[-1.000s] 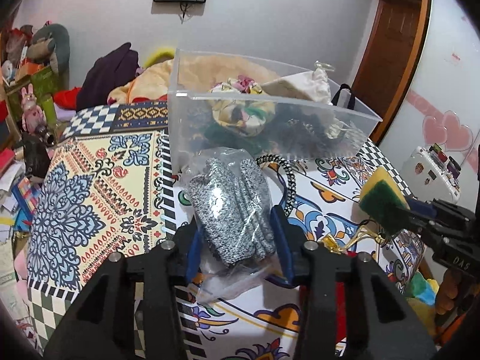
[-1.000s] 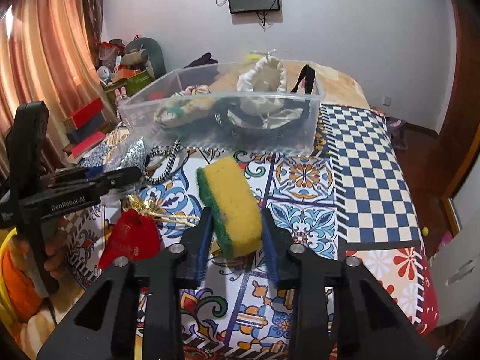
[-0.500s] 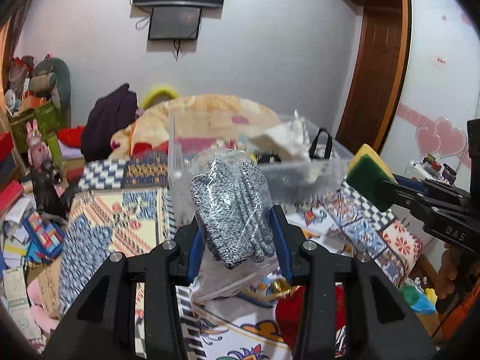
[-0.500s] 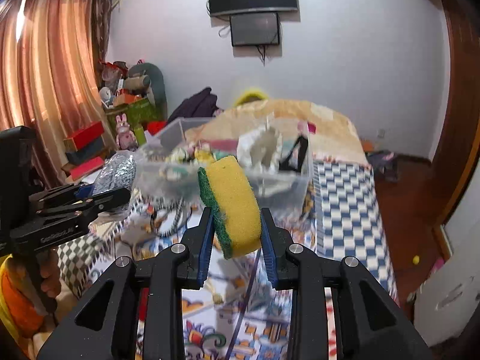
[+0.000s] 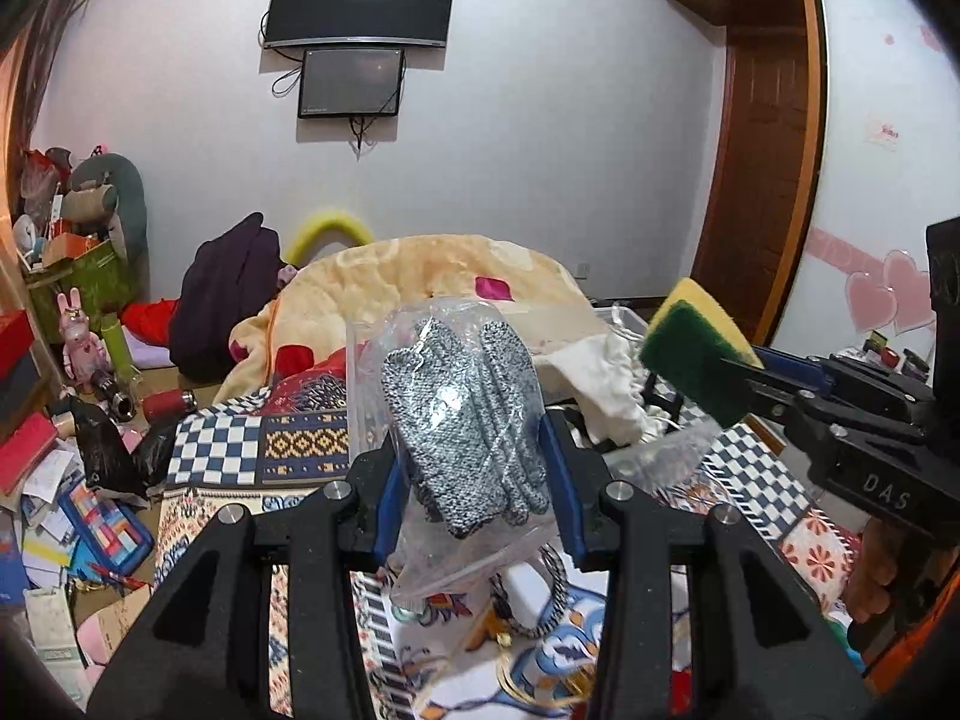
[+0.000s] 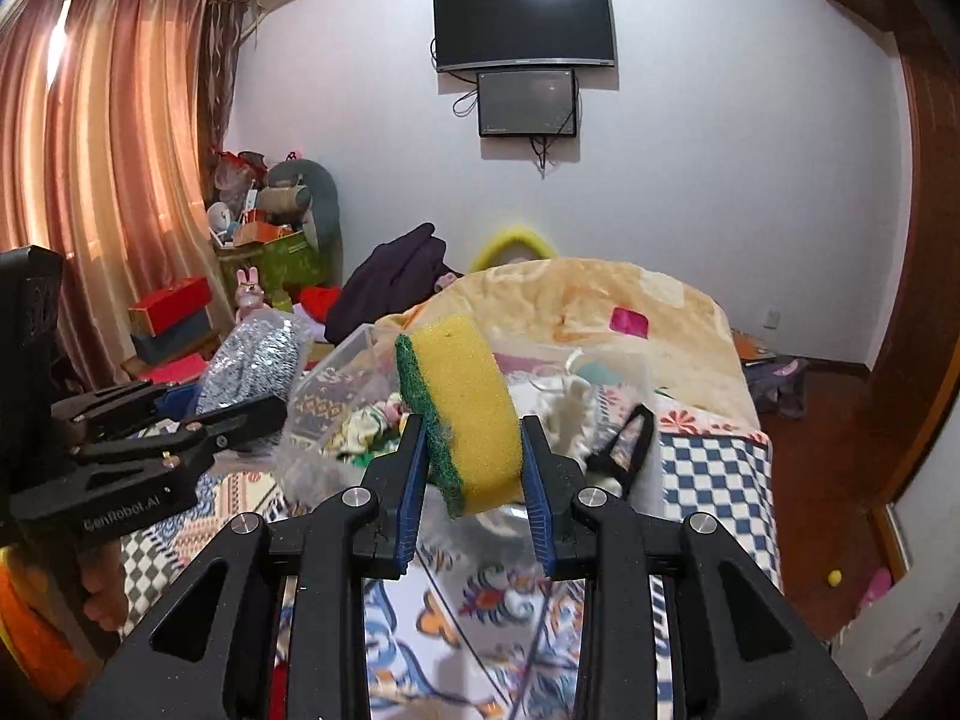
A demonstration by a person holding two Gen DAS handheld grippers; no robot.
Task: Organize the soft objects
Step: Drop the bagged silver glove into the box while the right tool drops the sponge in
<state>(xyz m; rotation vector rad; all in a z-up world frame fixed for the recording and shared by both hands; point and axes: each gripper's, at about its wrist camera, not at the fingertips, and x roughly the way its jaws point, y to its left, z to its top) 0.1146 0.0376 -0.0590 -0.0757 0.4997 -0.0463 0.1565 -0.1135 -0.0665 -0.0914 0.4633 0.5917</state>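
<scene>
I am holding the bagged gloves (image 5: 465, 420) in the left tongs (image 5: 468, 474) and the sponge (image 6: 465, 414) in the right tongs (image 6: 474, 480), both closed tight, raised just before the clear bin (image 6: 336, 372). The sponge is compressing and looks light; the bag film is looking slippery, so I am gripping through the knit mid-body.

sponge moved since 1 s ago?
Yes. The sponge, clamped in the right gripper, has risen from beside the patterned cloth to the clear bin's rim level.
</scene>
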